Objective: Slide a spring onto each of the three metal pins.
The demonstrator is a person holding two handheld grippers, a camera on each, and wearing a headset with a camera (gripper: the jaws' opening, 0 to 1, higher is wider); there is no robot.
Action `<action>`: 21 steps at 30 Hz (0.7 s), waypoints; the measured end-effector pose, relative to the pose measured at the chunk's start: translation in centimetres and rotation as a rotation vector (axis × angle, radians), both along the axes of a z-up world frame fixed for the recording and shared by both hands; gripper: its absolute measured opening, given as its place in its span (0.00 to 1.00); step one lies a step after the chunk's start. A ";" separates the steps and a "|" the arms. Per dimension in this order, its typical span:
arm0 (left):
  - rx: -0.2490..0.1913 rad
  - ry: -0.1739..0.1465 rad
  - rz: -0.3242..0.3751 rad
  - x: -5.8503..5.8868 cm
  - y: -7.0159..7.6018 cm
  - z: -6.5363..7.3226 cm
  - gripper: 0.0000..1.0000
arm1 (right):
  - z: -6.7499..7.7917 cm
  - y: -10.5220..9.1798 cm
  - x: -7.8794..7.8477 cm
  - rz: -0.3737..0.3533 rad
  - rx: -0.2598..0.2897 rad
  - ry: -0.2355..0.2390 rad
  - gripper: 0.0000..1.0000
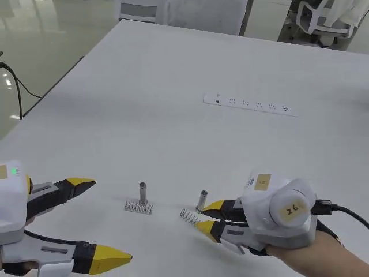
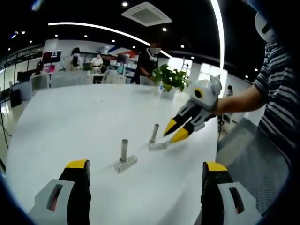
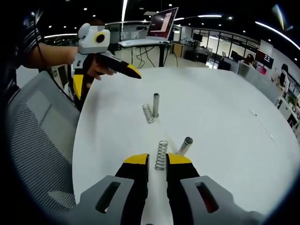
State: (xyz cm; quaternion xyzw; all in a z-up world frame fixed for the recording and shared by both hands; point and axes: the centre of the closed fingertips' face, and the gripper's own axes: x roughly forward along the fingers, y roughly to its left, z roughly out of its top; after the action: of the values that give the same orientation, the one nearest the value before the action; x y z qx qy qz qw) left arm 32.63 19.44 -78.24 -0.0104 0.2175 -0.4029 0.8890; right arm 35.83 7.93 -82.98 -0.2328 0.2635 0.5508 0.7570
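Left tool (image 1: 110,219) wide apart, right tool (image 1: 200,215) narrow at spring (image 1: 187,216), pin (image 1: 202,199) upright beside

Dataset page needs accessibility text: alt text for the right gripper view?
The right gripper, yellow-tipped jaws nearly together, reaches the near end of a spring lying on a white table beside a metal pin. Farther off, a second pin stands with another spring at its base, and the left gripper, jaws open, hovers beyond.

White tabletop (image 1: 173,75) bare beyond two upright grey metal pins (image 1: 142,192), open gap between them, coiled wire spring (image 1: 138,206) lying at each base, flat white power strip (image 1: 251,104) well apart.
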 end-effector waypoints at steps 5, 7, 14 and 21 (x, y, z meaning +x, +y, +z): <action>0.005 0.004 -0.001 -0.1 0.1 -0.2 0.97 | -0.9 0.0 0.4 -0.003 -0.024 -0.005 0.12; 0.002 0.004 0.005 0.0 0.2 -0.2 0.97 | -1.1 0.2 0.5 -0.008 -0.025 0.001 0.12; 0.001 0.006 0.005 0.0 0.1 -0.2 0.97 | -2.0 0.6 0.6 0.011 -0.052 -0.001 0.13; -0.001 0.011 0.002 -0.1 0.0 -0.1 0.97 | -3.1 0.2 0.7 0.031 -0.099 -0.009 0.12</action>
State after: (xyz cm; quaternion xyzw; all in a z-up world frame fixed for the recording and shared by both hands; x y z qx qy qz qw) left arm 32.52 19.40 -78.39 -0.0132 0.2223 -0.4021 0.8881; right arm 36.52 8.16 -86.07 -0.2766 0.2836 0.5479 0.7368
